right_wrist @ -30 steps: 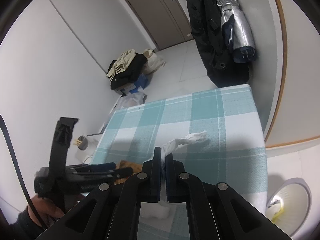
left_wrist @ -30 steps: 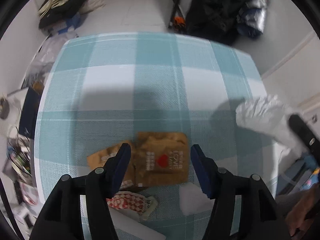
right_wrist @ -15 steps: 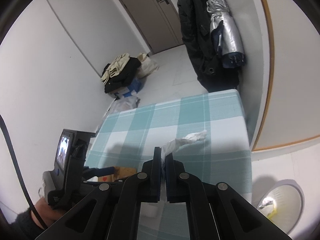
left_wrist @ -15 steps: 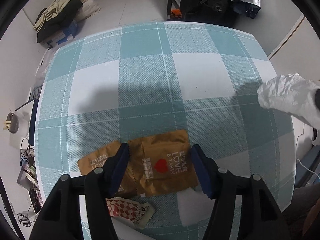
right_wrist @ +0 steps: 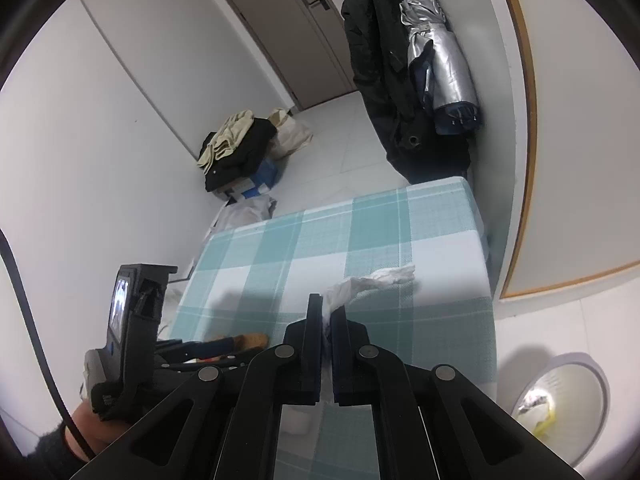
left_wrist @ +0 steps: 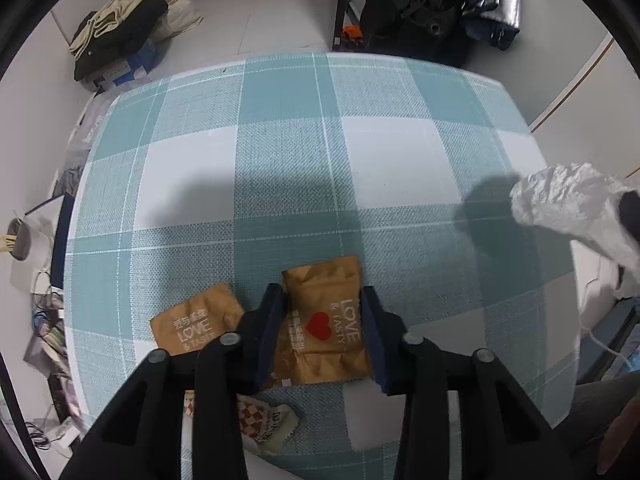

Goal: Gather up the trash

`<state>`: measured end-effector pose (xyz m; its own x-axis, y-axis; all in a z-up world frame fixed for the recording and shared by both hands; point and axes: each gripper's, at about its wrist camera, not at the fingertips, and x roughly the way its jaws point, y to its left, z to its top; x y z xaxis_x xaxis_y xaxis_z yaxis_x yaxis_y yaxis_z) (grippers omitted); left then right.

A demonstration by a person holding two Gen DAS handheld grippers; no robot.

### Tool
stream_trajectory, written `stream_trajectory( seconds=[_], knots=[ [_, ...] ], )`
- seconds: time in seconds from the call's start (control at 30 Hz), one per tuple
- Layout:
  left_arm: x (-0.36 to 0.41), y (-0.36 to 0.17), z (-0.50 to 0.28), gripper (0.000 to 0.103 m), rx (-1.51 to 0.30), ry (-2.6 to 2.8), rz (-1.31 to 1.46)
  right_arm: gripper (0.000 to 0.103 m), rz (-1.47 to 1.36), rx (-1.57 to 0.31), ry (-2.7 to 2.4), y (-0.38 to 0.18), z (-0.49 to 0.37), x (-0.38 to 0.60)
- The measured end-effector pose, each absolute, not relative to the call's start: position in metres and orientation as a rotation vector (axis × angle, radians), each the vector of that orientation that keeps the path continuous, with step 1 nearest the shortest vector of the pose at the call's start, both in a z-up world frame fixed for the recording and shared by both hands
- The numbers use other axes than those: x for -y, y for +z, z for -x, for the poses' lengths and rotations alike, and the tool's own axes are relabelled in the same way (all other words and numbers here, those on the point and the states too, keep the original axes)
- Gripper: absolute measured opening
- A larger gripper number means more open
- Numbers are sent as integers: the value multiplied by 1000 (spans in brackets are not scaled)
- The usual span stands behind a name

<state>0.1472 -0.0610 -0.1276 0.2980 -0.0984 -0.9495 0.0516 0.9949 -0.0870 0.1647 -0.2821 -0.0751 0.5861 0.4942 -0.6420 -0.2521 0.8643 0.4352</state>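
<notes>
**Brown wrapper being pinched, tissue already held**

Left wrist view: the left gripper (left_wrist: 324,320) is closing over a creased brown foil snack wrapper with a red heart (left_wrist: 324,320), which lies between its jaws on the teal-and-white checked tablecloth (left_wrist: 320,140). A firm pinch, then a lift, is judged next.

Right wrist view: the right gripper (right_wrist: 327,320) is clamped on a crumpled white tissue (right_wrist: 372,280), held above the cloth. A lined grey bin (right_wrist: 568,400) stands on the floor beside the table.
</notes>
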Motion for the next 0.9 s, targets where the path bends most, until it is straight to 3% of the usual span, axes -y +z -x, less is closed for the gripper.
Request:
stream_trajectory(
  seconds=[0.03,0.17,0.37,0.9],
  knots=[
    [60,-126,-149,21,-1262,-107,54,3,-315,-838,444,-75,-165,282],
    [52,-127,-154,17,-1261,-131,109,3,-309,-836,446,-74,-165,281],
    [40,-116,-154,4,-1235,-160,190,3,-304,-832,446,-73,-164,279],
    [-9,-72,-121,1,-1102,-199,402,3,-238,-790,471,-54,-137,259]
  ],
)
